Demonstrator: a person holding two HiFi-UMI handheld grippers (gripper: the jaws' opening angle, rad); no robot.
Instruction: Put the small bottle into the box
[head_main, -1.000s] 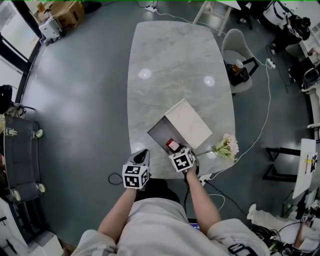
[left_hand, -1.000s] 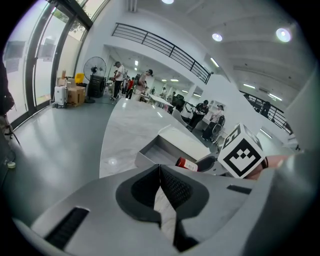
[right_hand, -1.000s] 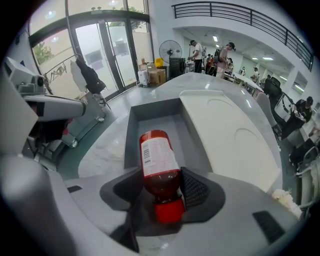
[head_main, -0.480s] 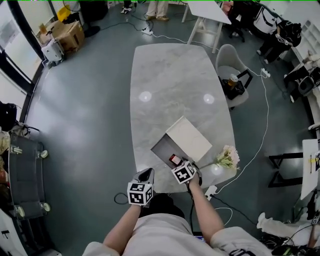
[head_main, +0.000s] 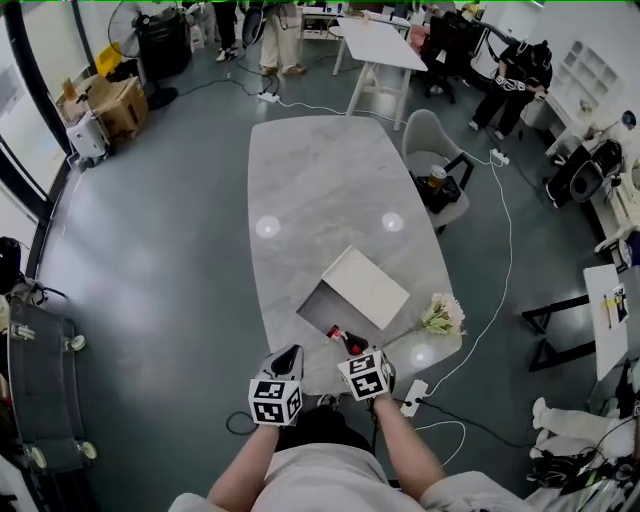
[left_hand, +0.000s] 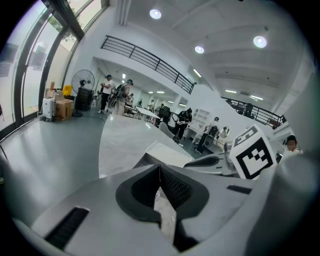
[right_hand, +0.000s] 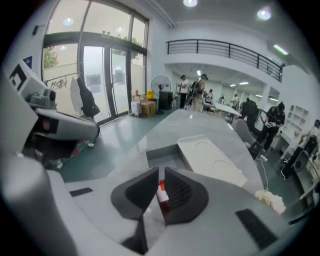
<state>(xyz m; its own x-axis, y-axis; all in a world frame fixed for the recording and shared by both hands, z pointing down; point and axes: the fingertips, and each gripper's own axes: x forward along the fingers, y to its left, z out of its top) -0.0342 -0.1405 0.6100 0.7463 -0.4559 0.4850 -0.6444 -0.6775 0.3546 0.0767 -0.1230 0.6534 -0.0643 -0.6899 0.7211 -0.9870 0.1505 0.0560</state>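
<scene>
A small dark bottle with a red cap and a white-and-red label (right_hand: 161, 192) is pinched between the pads of my right gripper (right_hand: 161, 186), whose jaws have just been closing on it. In the head view the bottle (head_main: 343, 339) sticks out ahead of the right gripper (head_main: 352, 350), just short of the open grey box (head_main: 316, 311) with its white lid (head_main: 365, 287) lying beside it. My left gripper (head_main: 288, 358) hovers to the left over the table's near edge. Its jaws (left_hand: 160, 172) are shut with nothing in them.
The long marble table (head_main: 320, 190) stretches away from me. A bunch of pale flowers (head_main: 439, 317) lies at its near right corner. A grey chair (head_main: 435, 160) stands at the right side. Cables and a power strip (head_main: 412, 397) lie on the floor.
The right gripper has shut on the bottle and lifted it off the table near the box. Both grippers have risen.
</scene>
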